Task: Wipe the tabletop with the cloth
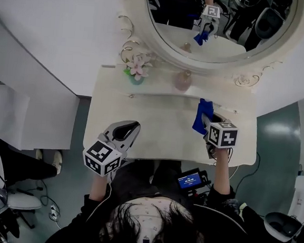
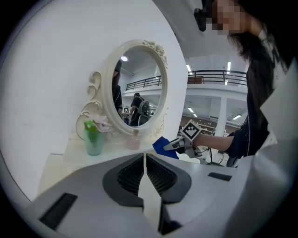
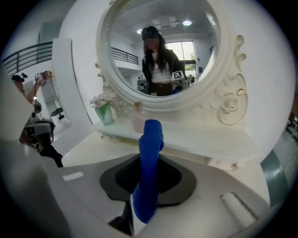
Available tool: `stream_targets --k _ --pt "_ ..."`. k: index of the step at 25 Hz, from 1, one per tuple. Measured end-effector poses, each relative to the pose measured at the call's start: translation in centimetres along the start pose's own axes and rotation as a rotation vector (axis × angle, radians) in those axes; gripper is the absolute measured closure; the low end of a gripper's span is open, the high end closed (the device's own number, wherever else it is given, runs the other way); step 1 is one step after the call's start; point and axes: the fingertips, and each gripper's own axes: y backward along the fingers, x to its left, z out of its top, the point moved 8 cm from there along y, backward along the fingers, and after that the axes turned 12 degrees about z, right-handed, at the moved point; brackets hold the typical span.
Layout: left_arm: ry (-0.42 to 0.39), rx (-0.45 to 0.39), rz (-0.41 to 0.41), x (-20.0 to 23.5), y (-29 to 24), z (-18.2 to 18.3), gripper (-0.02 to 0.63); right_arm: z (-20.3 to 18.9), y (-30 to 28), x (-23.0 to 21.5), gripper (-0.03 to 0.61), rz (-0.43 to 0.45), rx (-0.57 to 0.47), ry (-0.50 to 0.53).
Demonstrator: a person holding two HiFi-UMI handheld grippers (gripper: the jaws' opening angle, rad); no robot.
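A blue cloth (image 1: 201, 116) hangs folded from my right gripper (image 1: 210, 130), which is shut on it above the right part of the cream tabletop (image 1: 162, 127). In the right gripper view the blue cloth (image 3: 149, 172) stands up between the jaws. My left gripper (image 1: 124, 133) hovers over the table's front left, its jaws pressed together with nothing between them (image 2: 145, 174). From the left gripper view the blue cloth (image 2: 165, 146) and my right gripper (image 2: 176, 145) show across the table.
An oval mirror (image 1: 218, 23) in a white ornate frame stands at the back. On the raised shelf (image 1: 218, 92) sit a green vase with pink flowers (image 1: 137, 71) and a small pink bottle (image 1: 183, 80). White wall panels flank the table; a chair base (image 1: 283, 225) is at lower right.
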Motion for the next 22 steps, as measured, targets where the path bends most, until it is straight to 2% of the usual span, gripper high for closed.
stream_targets --k 8,14,18,22 --pt "0.022 -0.018 0.097 5.1 4.8 -1.1 0.617 3.5 -12.0 14.9 0.499 0.277 0.051 0.132" --pt "0.065 -0.018 0.192 8.0 8.6 -2.4 0.617 3.8 -19.3 25.2 0.499 0.475 0.127 0.208" --pt "0.086 -0.01 0.261 9.5 10.7 -3.5 0.617 2.8 -23.0 30.2 0.499 0.555 0.157 0.229" --pt "0.104 0.008 0.313 10.2 12.7 -4.1 0.617 1.8 -26.1 32.9 0.499 0.543 0.184 0.284"
